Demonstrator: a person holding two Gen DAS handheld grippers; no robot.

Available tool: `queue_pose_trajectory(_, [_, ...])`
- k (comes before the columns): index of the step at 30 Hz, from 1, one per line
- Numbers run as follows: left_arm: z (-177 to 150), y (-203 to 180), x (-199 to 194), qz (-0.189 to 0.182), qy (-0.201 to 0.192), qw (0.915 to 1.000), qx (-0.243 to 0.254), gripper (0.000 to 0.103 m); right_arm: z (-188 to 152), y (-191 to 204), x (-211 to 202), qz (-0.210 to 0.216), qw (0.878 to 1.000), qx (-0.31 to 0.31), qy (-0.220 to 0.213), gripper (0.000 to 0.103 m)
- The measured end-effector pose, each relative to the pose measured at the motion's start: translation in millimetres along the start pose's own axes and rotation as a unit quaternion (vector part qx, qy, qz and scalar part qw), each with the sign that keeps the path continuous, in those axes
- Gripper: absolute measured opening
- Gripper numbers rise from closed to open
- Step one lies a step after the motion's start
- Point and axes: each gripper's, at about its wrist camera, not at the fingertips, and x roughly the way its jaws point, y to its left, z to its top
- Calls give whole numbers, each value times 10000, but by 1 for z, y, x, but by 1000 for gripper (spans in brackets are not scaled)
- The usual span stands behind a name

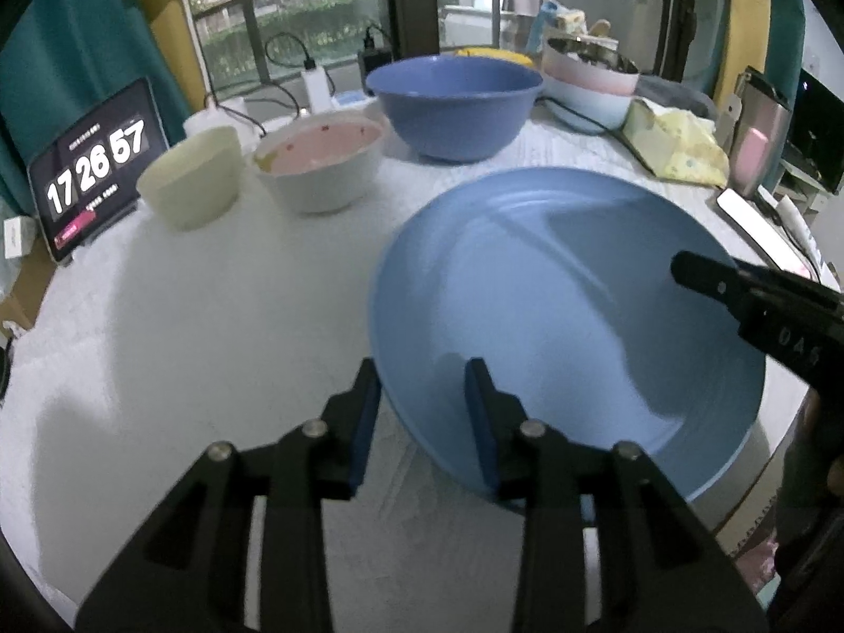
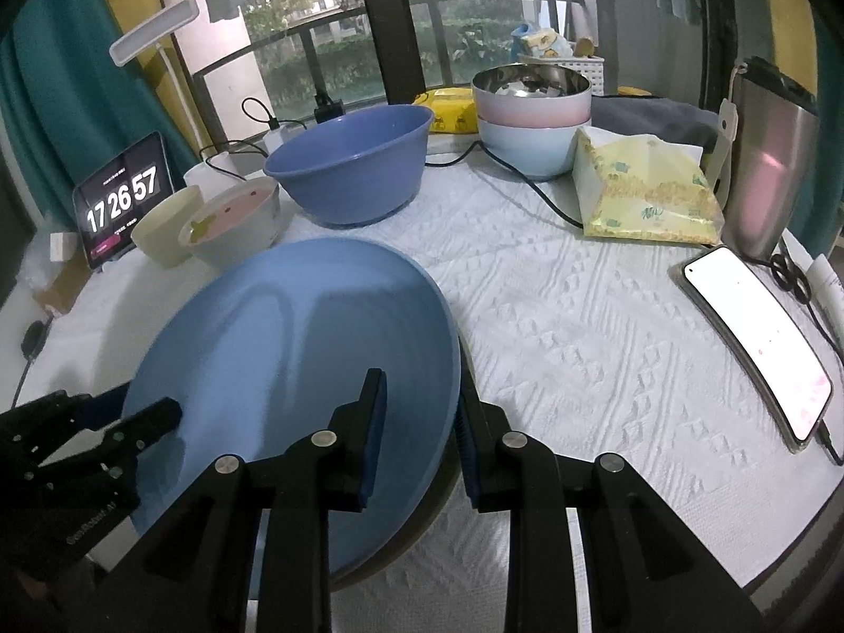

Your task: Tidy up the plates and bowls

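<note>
White-clothed tabletop [image 2: 554, 316] by the window: both grippers have the light blue plate [image 2: 295, 369], tilted. Left gripper [image 1: 422, 411] straddles its rim, fingers loose; right gripper [image 2: 422, 422] pinches the opposite edge. Behind, the dark blue bowl [image 2: 348, 169] sits empty.

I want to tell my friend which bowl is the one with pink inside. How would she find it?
Start at the tablet clock at the table's far left. Next to it sits a plain cream cup, and touching that is the pink-inside bowl, just in front of the big dark blue bowl. It is the only bowl that is white outside, pink inside, with small dark dots.
</note>
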Motion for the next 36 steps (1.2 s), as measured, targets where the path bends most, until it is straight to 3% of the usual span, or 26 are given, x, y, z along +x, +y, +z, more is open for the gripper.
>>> queue_pose_trajectory(5, [0,1,-5,-94,-96,9999,1,46,0,0,-3,-38,10000,-12,-21,27])
queue_pose_trajectory(20, [0,13,-16,-124,-270,9995,-132,46,6,-4,-11,-428,9990,-12,-137,31])
queue_pose_trajectory(25, [-2,17,-19,-125,-289,9994,-168,46,2,3,-1,-469,9988,-139,13,31])
queue_pose_trajectory(32, [-3,28,-24,-92,-364,9989,-288,46,-1,15,4,-572,9975,-395,112,44])
queue_pose_trajectory(36, [-2,32,-29,-108,-444,9985,-316,46,-1,23,4,-548,9966,-592,191,57])
